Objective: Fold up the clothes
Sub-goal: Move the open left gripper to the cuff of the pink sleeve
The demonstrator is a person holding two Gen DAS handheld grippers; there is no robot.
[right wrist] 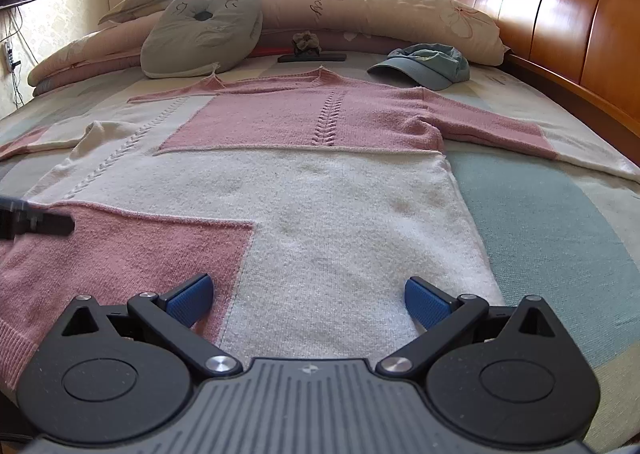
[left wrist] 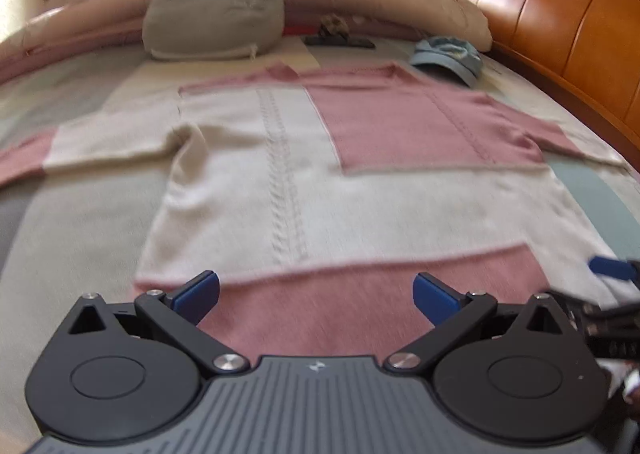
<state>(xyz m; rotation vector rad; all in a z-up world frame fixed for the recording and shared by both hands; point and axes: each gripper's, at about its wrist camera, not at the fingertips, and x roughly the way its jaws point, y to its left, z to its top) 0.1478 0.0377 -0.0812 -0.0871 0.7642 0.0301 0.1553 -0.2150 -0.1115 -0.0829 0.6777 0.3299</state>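
Bed (right wrist: 560,214) holds flat sweater (right wrist: 340,214) (pink-and-cream); both jaws spread.

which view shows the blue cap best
The right wrist view. There the cap is sharp and whole, brim and crown both clear, lying on the bed beyond the sweater near the headboard. In the left wrist view the cap is blurred and set farther to the side.
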